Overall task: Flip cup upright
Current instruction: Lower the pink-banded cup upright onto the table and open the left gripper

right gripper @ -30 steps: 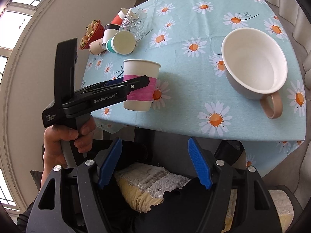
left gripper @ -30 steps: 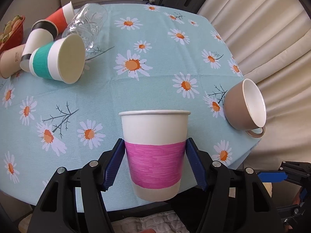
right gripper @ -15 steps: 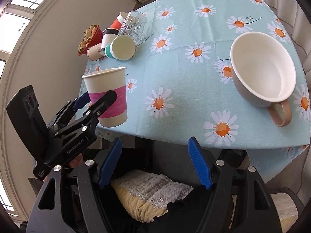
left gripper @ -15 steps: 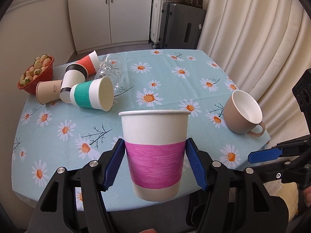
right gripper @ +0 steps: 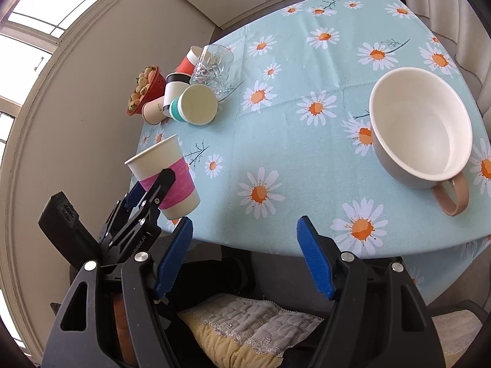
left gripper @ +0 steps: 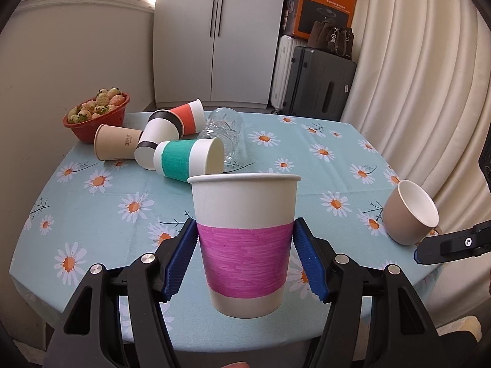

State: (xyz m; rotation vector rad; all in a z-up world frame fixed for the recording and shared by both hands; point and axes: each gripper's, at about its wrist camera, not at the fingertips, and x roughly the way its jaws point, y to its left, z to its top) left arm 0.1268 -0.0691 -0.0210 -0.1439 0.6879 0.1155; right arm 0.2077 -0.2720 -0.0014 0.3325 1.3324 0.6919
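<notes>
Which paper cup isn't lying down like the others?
The pink-banded white paper cup, held mouth-up between the left gripper fingers. The green-banded, black-banded, red-banded and plain tan paper cups all lie on their sides.

A round table with a light blue daisy cloth (left gripper: 116, 193) was there. At its far left sat a red bowl of pale strawberries (left gripper: 96, 116). Beside it lay a tan paper cup (left gripper: 118, 142), a black-banded white cup (left gripper: 159, 141), a red-banded cup (left gripper: 188, 116), a green-banded cup (left gripper: 190, 161) and a clear glass (left gripper: 224, 132), all tipped over. A big beige mug (right gripper: 422, 128) lay near the right edge.
</notes>
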